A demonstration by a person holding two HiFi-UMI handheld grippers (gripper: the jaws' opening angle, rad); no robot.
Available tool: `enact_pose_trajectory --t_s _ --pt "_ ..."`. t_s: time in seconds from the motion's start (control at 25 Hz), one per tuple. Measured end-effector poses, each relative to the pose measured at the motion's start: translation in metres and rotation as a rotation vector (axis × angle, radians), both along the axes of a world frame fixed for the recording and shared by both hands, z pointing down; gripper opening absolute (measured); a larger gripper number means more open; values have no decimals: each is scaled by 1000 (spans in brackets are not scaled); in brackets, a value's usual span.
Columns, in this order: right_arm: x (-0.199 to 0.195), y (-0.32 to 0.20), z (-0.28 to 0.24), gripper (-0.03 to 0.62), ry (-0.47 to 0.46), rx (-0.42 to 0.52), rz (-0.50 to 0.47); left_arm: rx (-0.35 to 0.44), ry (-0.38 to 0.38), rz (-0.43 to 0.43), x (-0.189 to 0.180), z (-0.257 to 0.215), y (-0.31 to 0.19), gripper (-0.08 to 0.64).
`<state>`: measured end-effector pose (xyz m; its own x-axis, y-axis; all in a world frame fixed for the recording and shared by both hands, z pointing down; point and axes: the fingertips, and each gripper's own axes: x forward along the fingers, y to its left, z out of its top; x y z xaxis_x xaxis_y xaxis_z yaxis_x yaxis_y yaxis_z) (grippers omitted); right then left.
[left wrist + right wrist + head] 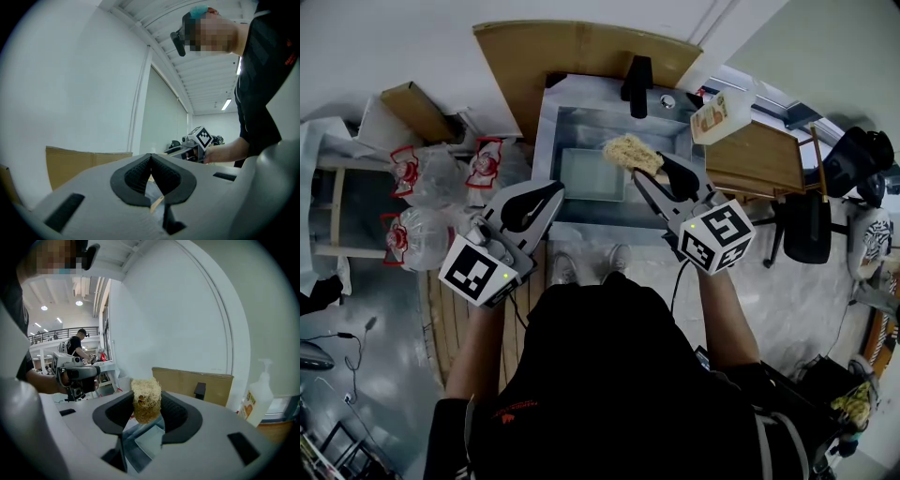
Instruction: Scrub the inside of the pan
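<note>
Just ahead of and below my right gripper (654, 176), which was clamped on the loofah scrubber (630, 152), the rectangular pan (589, 178) lay flat in the sink (546, 131), its long axis apparently running left-right. My left gripper (551, 193) was closed on nothing at the sink's near-left edge. I judged the right one better placed to drop straight in.

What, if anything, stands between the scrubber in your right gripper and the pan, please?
Nothing visible does. The right gripper holds the scrubber over the sink, above a corner of the pan, which lies uncovered; the left gripper is off to the pan's left.
</note>
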<state>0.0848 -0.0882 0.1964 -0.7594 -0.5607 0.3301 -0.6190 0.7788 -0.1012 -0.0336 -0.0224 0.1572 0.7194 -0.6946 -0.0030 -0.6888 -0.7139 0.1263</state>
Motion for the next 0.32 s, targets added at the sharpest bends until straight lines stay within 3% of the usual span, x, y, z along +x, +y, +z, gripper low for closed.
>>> enact_pose_trajectory --t_s 0.32 --pt "-2 -2 2 181 2 -1 -7 40 22 5 0 -4 -4 17"
